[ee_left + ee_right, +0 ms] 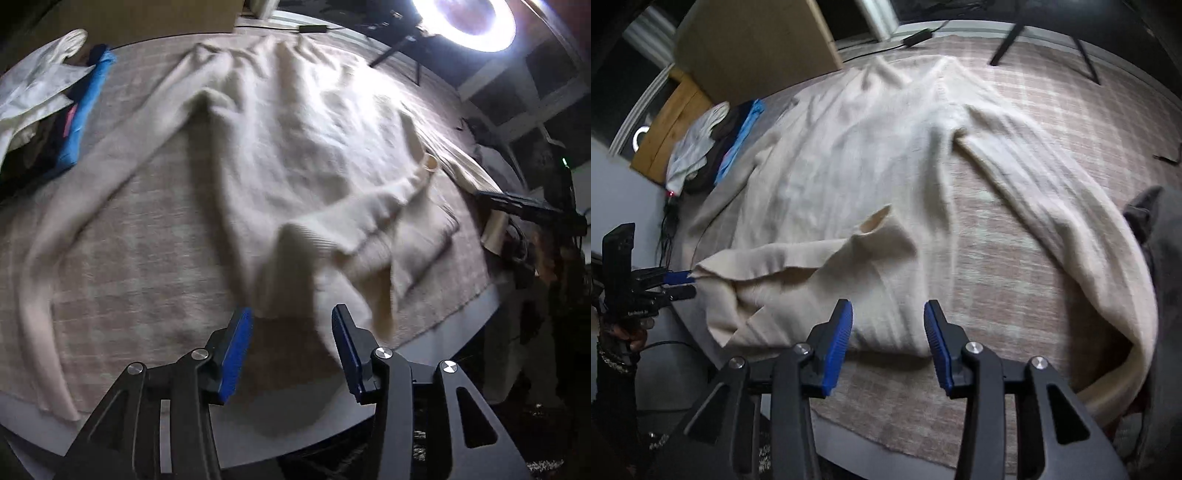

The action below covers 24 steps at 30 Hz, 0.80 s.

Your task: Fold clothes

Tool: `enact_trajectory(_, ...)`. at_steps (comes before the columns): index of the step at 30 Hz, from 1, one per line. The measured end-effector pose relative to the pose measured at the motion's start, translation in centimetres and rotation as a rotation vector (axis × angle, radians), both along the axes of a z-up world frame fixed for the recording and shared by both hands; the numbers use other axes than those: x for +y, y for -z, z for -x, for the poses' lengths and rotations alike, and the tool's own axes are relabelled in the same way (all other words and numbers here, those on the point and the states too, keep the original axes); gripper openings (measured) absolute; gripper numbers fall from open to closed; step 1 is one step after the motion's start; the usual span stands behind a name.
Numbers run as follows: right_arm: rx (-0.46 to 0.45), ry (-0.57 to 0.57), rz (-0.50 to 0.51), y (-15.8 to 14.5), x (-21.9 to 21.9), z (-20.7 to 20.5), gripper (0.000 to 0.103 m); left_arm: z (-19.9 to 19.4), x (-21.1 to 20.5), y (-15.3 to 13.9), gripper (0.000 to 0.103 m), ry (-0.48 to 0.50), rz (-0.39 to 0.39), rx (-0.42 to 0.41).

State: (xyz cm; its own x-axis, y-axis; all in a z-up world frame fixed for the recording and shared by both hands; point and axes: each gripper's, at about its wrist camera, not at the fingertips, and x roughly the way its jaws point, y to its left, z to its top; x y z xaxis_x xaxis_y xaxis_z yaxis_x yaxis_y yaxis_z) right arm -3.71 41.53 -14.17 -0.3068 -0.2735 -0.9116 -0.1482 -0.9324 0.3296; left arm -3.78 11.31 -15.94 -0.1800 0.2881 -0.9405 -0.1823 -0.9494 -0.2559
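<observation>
Sweater: a cream knit sweater (295, 140) lies spread over a plaid beige cloth (140, 240) that covers the table; it fills the middle of both wrist views.
Sweater, left wrist view: the body runs from the top centre down to the lower middle; one long sleeve (48, 236) trails down the left side of the frame.
Sweater, right wrist view: the other sleeve (1071, 221) curves down the right side, and its end hangs over the table edge at lower right.
Left gripper: the left gripper (291, 347) hangs with its jaws apart and nothing between them; a rumpled fold of the hem lies just beyond the blue fingers (236, 354).
Right gripper: the right gripper (888, 343) also has its jaws spread and empty; the sweater's lower edge sits just past the fingertips.
Far view of the left gripper: at the left edge of the right wrist view it sits against the sweater's corner; grip unclear from there.
Clothes pile: white, dark and blue garments (709, 147) are heaped at the upper left, beside the sweater.
Ring light: a lit ring light (465, 22) sits at the upper right.
</observation>
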Motion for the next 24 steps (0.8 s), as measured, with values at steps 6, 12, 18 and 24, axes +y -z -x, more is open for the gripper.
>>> enact_trajectory(6, -0.012, -0.045, -0.037, -0.3, -1.4, 0.3, 0.040, -0.5, 2.5, 0.4, 0.026, 0.032, 0.003, -0.002)
enact_trajectory(12, -0.053, 0.005, -0.004, 0.0, -1.4, 3.5, 0.041, -0.1, 3.1, 1.3, 0.005, 0.076, -0.005, -0.008)
enact_trajectory(18, -0.128, 0.096, 0.044, 0.6, -1.1, 5.9, 0.041, -0.2, 3.0, 0.3, 0.005, 0.095, 0.002, 0.018)
enact_trajectory(24, -0.172, 0.108, -0.048, 0.6, -2.2, 6.9, 0.041, -0.2, 3.0, -0.1, 0.005, 0.114, -0.006, 0.033)
